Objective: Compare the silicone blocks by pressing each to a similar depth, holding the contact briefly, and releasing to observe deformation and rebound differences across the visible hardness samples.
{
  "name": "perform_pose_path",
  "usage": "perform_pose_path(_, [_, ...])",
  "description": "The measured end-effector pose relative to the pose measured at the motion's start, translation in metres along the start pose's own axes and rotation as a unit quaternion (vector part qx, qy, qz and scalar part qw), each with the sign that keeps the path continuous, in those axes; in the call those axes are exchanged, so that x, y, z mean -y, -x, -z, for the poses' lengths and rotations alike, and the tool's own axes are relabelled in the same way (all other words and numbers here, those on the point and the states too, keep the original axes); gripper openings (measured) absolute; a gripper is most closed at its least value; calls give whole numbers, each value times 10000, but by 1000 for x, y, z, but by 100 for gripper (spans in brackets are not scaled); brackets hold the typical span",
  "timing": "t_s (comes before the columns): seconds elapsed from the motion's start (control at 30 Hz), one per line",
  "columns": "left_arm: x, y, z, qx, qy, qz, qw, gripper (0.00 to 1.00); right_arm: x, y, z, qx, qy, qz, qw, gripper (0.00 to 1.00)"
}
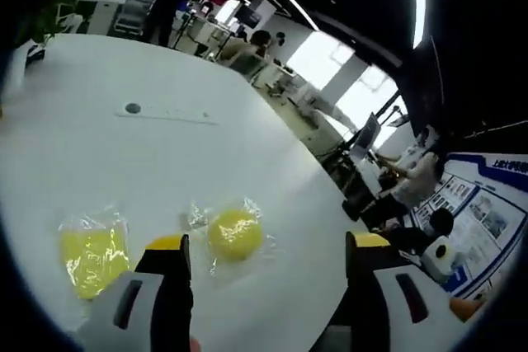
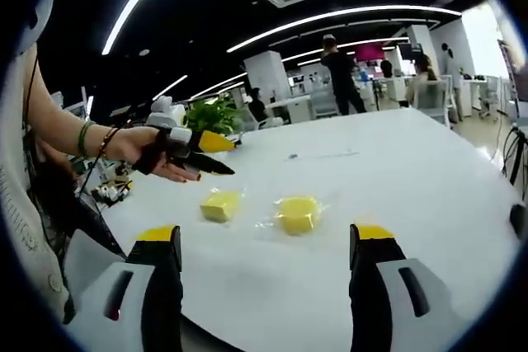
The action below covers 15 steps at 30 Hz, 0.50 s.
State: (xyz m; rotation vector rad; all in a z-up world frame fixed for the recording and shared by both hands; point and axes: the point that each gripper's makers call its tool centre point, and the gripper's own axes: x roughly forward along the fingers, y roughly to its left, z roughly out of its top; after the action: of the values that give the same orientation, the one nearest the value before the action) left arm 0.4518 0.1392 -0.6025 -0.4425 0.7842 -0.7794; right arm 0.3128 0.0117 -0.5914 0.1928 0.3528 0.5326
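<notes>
Left gripper view: the left hand-held gripper [image 1: 268, 253] is spread wide above the desk [image 1: 165, 154]; the round block [image 1: 235, 233] lies between its jaws, the square block [image 1: 93, 258] beyond its left jaw.

Right gripper view: the right hand-held gripper [image 2: 266, 241] is spread wide and empty, both blocks lying just ahead.

2 yellow silicone blocks [image 2: 221, 204] [image 2: 299, 213], clear-wrapped, side by side, apart, on white table [image 2: 412, 179]

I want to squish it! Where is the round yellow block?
In the left gripper view, the round yellow block lies in clear wrap on the white table, right of the squarer yellow block.
</notes>
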Motion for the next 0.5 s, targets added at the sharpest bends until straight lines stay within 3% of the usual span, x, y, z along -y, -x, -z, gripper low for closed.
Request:
perform_pose_path(0.3, [-24,-21,-13,-208,527,-141,9983,75,1,-3,1,-124,-5,1,9999,78])
perform_pose_path(0.5, [-40,-48,-20,-305,358,-202,9987,75,1,-7,12,-330,14,-2,9995,77])
